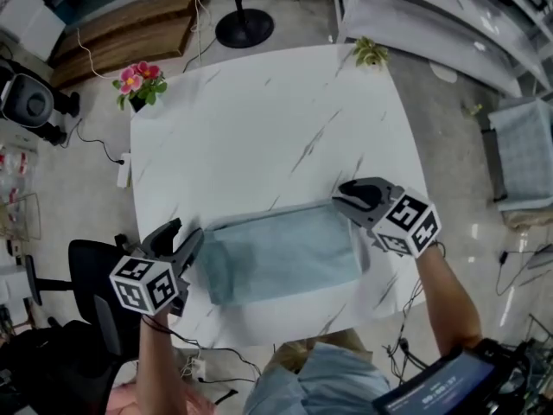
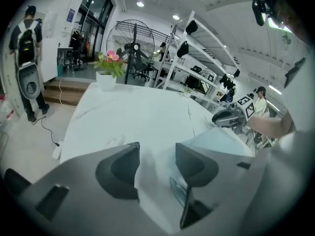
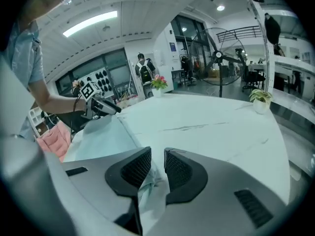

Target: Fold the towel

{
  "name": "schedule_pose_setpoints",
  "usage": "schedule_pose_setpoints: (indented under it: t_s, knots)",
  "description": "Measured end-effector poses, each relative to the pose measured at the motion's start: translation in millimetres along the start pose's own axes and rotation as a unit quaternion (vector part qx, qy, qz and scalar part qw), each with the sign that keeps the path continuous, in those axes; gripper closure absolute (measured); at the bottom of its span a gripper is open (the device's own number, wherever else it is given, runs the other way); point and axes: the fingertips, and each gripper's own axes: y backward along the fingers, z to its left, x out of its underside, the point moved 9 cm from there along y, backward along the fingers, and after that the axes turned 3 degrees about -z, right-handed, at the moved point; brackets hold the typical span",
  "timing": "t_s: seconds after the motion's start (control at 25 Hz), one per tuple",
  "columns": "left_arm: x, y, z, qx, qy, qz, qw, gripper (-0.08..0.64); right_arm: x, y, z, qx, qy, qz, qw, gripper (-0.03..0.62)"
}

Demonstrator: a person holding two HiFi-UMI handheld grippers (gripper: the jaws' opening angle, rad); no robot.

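On the counter (image 1: 259,128) | pale blue towel (image 1: 281,253) is lying flat | left tool (image 1: 183,234) is gaping wide | right tool (image 1: 344,197) is standing slightly parted, cloth between

Left claw (image 2: 157,154): jaws wide apart, towel (image 2: 215,140) edge loose between them. White counter (image 2: 133,109) ahead. Right claw (image 2: 219,118) at towel's far end.

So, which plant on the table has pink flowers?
The plant at the far left corner; the one at the far right corner shows only green leaves.
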Motion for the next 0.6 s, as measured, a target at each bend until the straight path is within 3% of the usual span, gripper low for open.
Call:
schedule_pose_setpoints:
  t_s: [0.2,0.36,0.48,0.6]
  knots:
    - [-5.6,35.9,-14.1,-0.001,0.005,-0.029,0.9996,0.356,-26.0,14.7,16.8,0.016,0.063,-0.037,0.997,0.515]
    - [-4.2,60.1,-37.6,0.017,-0.008,-0.030,0.9994,0.419,-36.6,20.0,45.2,-0.048,0.087,-0.048,0.994,0.567]
    - [7.3,53.1,-53.3,0.056,-0.008,-0.018,0.9982,0.466,-25.6,13.6,66.1,-0.114,0.099,-0.010,0.989,0.577]
    - [25.9,17.9,-64.0,0.096,-0.008,0.014,0.9953,0.468,-7.2,-1.8,72.4,-0.120,0.108,0.021,0.987,0.577]
